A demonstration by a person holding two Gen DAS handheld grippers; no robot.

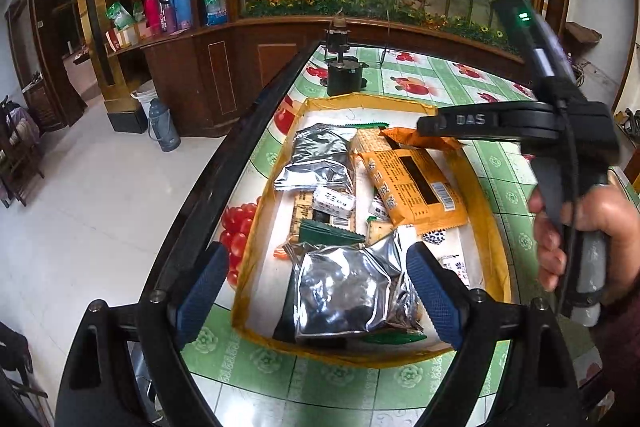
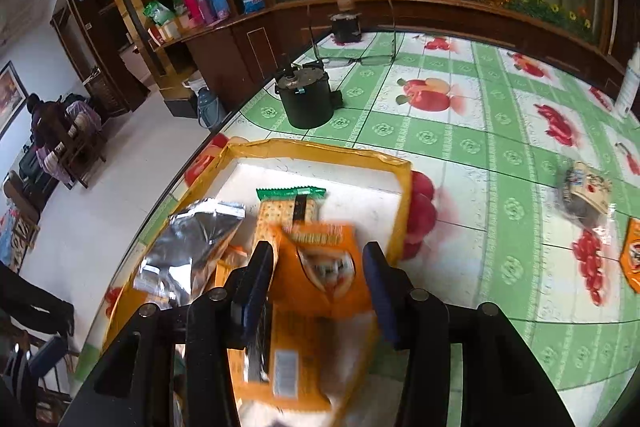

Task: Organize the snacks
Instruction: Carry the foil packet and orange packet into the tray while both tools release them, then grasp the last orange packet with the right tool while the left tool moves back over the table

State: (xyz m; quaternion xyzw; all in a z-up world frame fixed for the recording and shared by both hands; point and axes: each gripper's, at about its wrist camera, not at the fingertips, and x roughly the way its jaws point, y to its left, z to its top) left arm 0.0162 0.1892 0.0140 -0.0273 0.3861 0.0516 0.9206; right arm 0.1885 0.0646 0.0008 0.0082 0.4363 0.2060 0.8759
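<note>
Both claws stand released: my left claw (image 1: 316, 291) over the silver pouch (image 1: 344, 291), my right claw (image 2: 320, 279) around an orange packet (image 2: 320, 279) dropping into the yellow-rimmed tray (image 2: 320, 147). Most snacks are in; on the worktop (image 2: 480, 131) I count 2 loose packets (image 2: 588, 201) left.

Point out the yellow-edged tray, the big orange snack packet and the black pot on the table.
yellow-edged tray (image 1: 362, 101): left wrist view, on its far rim.
big orange snack packet (image 1: 416, 183): left wrist view, on the printed face.
black pot (image 2: 306, 107): right wrist view, on its side wall.

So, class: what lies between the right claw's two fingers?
In the right wrist view, a blurred orange snack packet sits between the right claw's fingers, above the tray.
</note>
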